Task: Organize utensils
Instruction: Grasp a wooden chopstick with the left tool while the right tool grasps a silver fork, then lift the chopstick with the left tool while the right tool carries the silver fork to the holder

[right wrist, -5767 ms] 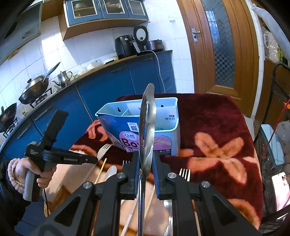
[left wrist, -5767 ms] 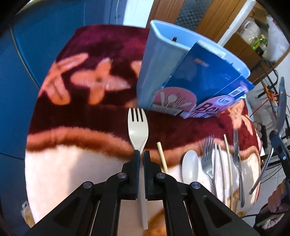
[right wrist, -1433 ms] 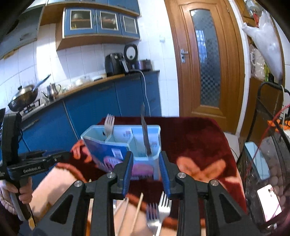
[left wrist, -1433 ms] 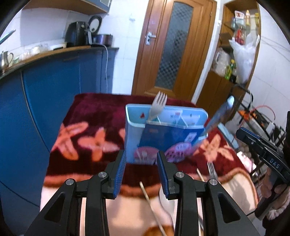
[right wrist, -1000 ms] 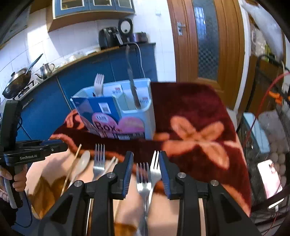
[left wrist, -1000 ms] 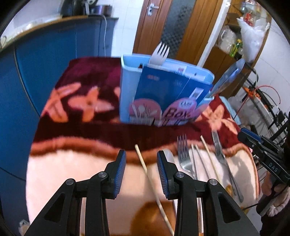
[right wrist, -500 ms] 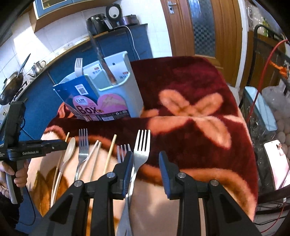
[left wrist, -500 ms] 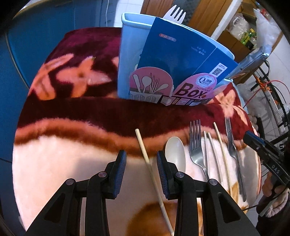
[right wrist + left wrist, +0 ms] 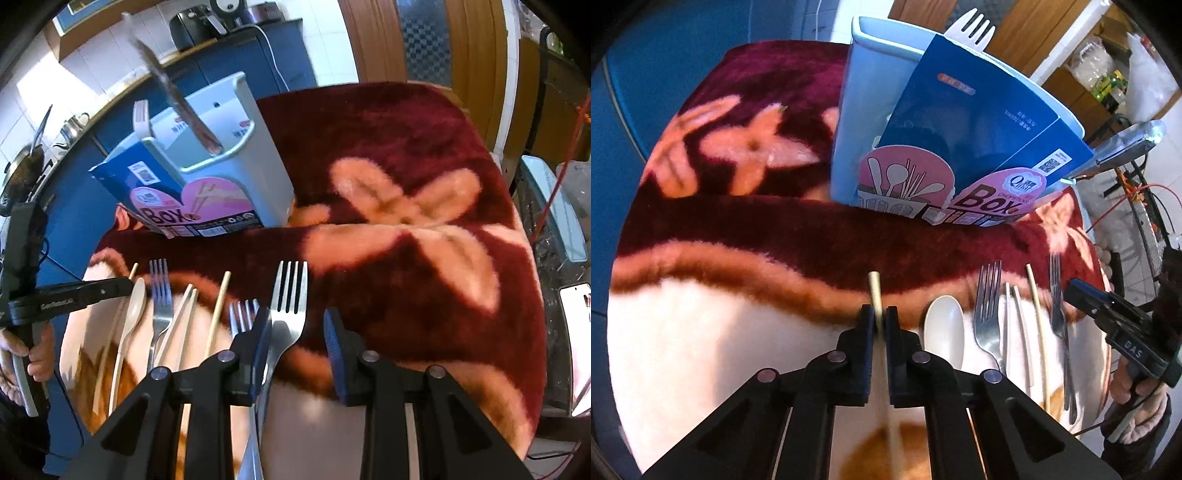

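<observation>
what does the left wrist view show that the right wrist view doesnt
Only the left wrist view shows the left gripper shut on a wooden chopstick. Only the right wrist view shows the right gripper open around a large steel fork. Both show the blue utensil box, the beige spoon and the floral blanket.

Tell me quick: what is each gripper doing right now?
Left gripper: shut on the wooden chopstick.
Right gripper: open, holding nothing, fingers either side of the large metal fork.
</observation>
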Motion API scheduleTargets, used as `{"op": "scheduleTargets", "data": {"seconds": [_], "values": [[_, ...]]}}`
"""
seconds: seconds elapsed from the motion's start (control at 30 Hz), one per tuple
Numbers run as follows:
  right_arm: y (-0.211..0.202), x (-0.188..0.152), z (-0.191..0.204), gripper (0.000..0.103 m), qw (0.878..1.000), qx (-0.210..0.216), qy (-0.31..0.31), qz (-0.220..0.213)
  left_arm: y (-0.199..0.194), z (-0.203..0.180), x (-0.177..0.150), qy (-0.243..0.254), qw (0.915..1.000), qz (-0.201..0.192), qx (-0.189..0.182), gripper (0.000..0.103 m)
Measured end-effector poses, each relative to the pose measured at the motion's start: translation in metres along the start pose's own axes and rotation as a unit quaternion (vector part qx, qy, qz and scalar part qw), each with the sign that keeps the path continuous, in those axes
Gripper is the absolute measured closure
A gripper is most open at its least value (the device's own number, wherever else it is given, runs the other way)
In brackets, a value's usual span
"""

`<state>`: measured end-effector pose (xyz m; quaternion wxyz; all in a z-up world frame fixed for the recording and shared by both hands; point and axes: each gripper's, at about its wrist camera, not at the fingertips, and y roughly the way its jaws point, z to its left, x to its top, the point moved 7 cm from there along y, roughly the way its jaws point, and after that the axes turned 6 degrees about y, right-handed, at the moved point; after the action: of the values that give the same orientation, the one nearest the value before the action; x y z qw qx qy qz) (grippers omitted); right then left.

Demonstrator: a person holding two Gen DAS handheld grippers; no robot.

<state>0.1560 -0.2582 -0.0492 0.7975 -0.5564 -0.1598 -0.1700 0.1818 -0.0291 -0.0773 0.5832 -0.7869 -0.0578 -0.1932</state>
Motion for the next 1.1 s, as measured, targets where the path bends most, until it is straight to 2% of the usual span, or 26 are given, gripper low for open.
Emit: {"op": "scheduleTargets", "data": {"seconds": [0.3, 0.57, 0.7, 0.87, 1.1], "values": [[0.015, 0.014, 0.004, 0.069, 0.999, 0.007, -0.008, 0.033, -0.022, -0.003, 0.004, 0.001, 0.9976, -0.062, -0.031, 0.099], [0.016, 0.017, 0.007, 0.093, 0.999, 0.039, 0.001, 0.025, -0.051, -0.005, 0.011, 0.011, 0.9902, -0.131, -0.045, 0.099], [0.000, 0.019, 0.010, 0.100, 0.999, 0.041, -0.004, -0.013, -0.062, -0.008, 0.014, 0.016, 0.9856, -0.163, -0.043, 0.099], [-0.030, 0.017, 0.022, 0.100, 0.996, 0.032, -0.022, -0.077, -0.078, -0.012, 0.013, 0.027, 0.9787, -0.200, -0.037, 0.099], [-0.076, 0.008, 0.048, 0.100, 0.978, -0.009, -0.073, -0.195, -0.104, -0.012, 0.015, 0.025, 0.9652, -0.259, -0.022, 0.099]]}}
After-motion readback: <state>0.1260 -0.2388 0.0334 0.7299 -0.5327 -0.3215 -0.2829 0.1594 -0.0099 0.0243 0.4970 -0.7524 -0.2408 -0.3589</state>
